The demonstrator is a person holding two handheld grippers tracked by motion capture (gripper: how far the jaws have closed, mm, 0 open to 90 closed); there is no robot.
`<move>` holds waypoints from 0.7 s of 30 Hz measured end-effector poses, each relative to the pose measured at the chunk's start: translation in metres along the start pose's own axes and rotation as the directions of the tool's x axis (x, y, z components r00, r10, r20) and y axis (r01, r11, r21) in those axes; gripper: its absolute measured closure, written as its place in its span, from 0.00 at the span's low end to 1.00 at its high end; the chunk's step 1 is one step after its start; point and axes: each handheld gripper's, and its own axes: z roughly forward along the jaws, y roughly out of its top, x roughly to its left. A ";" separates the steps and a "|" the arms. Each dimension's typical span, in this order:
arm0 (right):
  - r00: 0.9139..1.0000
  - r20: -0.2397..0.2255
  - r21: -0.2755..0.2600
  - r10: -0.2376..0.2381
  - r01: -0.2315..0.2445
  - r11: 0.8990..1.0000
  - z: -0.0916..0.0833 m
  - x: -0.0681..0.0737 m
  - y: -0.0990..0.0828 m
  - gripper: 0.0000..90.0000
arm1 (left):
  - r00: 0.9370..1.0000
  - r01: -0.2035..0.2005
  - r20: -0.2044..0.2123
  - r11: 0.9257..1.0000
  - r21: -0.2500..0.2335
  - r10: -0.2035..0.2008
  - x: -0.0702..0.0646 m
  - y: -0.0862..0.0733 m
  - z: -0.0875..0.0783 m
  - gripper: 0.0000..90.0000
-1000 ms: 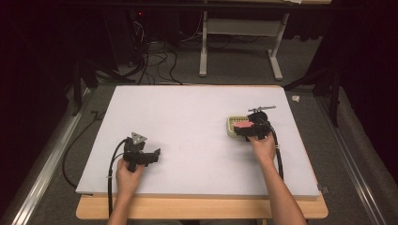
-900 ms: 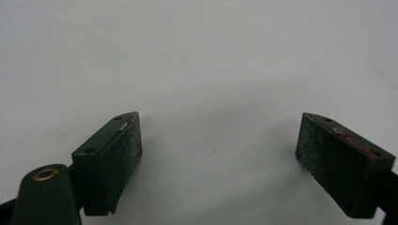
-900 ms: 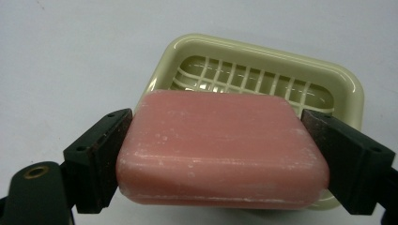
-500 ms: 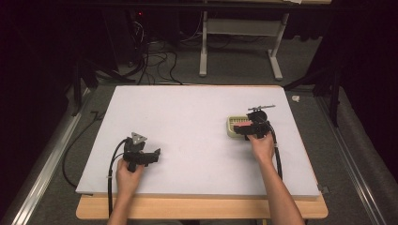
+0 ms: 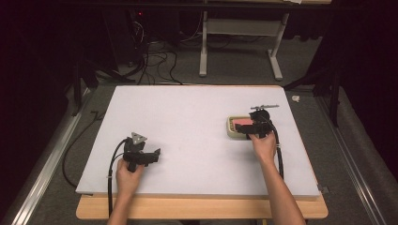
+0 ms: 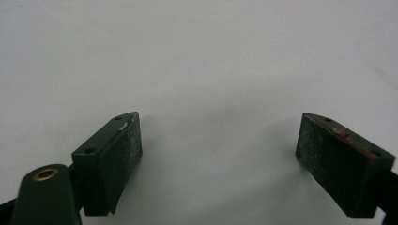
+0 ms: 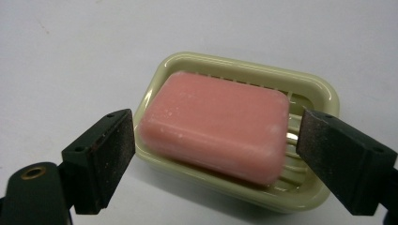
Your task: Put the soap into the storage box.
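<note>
On right half of white table (image 5: 187,122), pink soap bar (image 7: 216,124) lies in pale green dish (image 7: 324,93). Right gripper (image 7: 213,157) jaws spread wide, flanking bar's short ends, not touching. Left gripper (image 6: 220,154) open, idle over bare table. Soap likely firm, light, slick; grip flat ends squarely.

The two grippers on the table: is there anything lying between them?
No. In the high view, just bare white table separates the left gripper from the right gripper, which is at the soap dish holding a pink soap.
</note>
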 end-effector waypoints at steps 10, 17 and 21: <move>1.000 0.005 -0.017 -0.010 0.010 1.000 -0.007 -0.002 -0.001 0.14 | 1.000 0.000 0.000 1.000 0.000 0.000 0.000 0.000 0.000 0.17; 0.999 -0.004 -0.055 -0.036 0.035 0.998 -0.019 0.000 0.000 0.15 | 1.000 0.000 0.000 1.000 0.000 0.000 0.000 0.000 0.000 0.17; 0.999 -0.010 -0.079 -0.040 0.039 0.996 -0.027 0.000 -0.001 0.15 | 1.000 -0.001 0.000 1.000 0.000 0.001 0.000 0.000 0.000 0.17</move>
